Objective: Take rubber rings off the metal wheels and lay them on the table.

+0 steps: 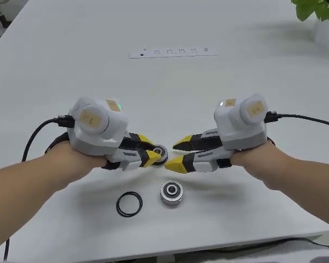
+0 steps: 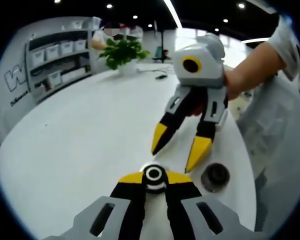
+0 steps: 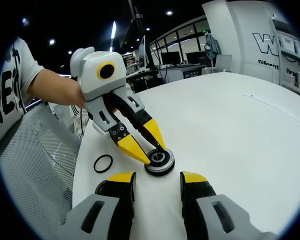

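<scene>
Desk is being worked over: a metal wheel is being pinched steady by the left gripper, seemingly so the right gripper, fingers spread, can strip it; one loose rubber ring is lying nearby.

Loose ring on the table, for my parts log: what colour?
The ring is black; head view.

A black ring lies flat, nearest; just right of it sits a bare silver wheel. Just beyond, the left gripper pinches a black-rimmed wheel.
</scene>
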A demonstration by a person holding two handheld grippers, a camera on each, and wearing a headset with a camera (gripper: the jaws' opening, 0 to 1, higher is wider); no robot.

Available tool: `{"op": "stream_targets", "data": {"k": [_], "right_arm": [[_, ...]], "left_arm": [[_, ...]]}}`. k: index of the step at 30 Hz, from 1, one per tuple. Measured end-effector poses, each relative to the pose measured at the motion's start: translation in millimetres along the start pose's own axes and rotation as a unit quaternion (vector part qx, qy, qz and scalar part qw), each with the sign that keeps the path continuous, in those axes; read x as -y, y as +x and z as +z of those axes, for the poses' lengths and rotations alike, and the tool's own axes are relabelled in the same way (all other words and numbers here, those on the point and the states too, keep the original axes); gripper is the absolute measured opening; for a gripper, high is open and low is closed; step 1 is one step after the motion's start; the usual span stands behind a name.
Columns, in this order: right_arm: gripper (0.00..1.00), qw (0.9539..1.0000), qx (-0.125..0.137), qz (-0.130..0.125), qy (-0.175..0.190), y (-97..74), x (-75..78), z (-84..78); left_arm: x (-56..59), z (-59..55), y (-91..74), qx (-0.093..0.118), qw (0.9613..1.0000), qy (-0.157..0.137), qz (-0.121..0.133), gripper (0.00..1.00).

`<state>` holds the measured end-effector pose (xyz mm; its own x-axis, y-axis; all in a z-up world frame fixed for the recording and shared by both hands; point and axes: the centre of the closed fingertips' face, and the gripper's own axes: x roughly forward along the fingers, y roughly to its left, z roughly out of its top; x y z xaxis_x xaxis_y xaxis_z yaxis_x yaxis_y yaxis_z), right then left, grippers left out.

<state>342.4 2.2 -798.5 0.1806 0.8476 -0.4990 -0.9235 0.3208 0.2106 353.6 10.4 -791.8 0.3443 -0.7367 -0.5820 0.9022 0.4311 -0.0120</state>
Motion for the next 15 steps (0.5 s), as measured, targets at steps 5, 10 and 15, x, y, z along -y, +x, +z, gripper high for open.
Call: {"op": "stream_targets", "data": {"k": [5,10,15], "right_arm": [[0.32,1.0000,0.001,0.001,0.002,1.1,-4.0,1.7],[0.32,1.0000,0.003,0.002,0.002,3.0,-6.5,4.5],[0.31,1.0000,0.005,0.001,0.004,4.1,-7.1,5.3]], "left_arm": [[-0.5,0.1,0.8,0.004,1.0000,0.001,0.006,0.15],[-2.0,0.2,1.3,0.008,0.9999,0.002,0.013,0.14],[0.4,0.5,0.7,0.010,0.9998,-0.001,0.014,0.14]]}}
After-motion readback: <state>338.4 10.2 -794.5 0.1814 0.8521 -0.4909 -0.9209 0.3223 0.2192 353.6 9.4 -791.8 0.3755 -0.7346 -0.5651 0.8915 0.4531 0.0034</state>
